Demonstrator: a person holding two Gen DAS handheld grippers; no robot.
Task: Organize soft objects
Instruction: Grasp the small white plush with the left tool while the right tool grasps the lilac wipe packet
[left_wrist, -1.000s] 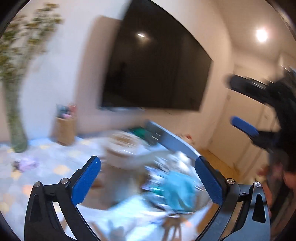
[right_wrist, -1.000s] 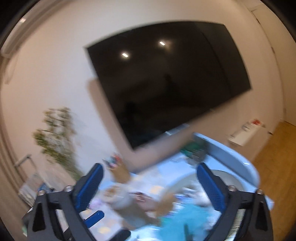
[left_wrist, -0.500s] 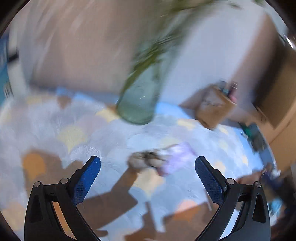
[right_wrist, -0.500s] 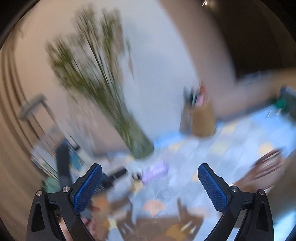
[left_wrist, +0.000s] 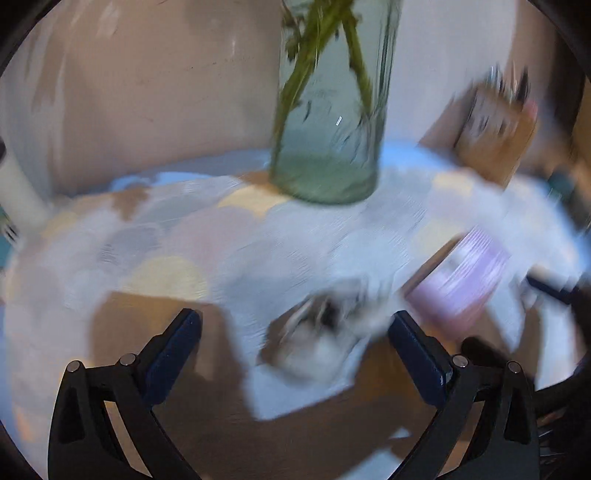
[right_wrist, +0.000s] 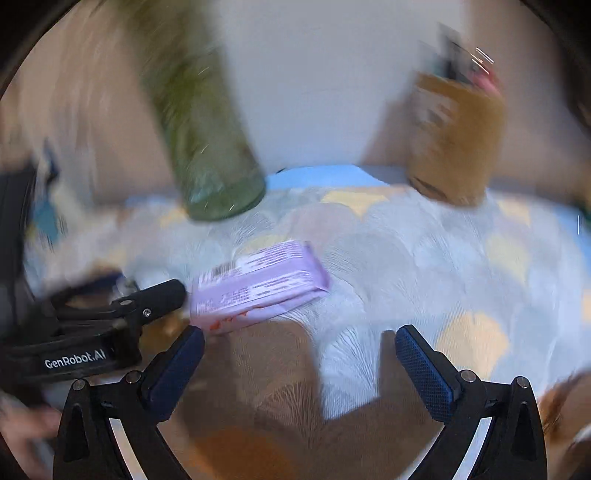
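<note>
A purple soft packet (right_wrist: 258, 284) lies on the patterned tablecloth (right_wrist: 424, 266); it also shows blurred in the left wrist view (left_wrist: 461, 280). A small grey-white fluffy object (left_wrist: 325, 332) lies just left of it, between the fingertips of my left gripper (left_wrist: 293, 332), which is open and low over the cloth. My right gripper (right_wrist: 299, 347) is open and empty, just in front of the packet. The left gripper's body (right_wrist: 92, 325) shows at the left of the right wrist view, close to the packet's left end.
A green glass vase (left_wrist: 328, 122) with stems stands at the back of the table, also in the right wrist view (right_wrist: 207, 147). A brown holder with pens (right_wrist: 454, 136) stands at the back right. The wall is right behind them.
Both grippers swung down and left from the TV and the far table to this tablecloth, and closed in on the fluffy object and the purple packet. Both stayed open.
</note>
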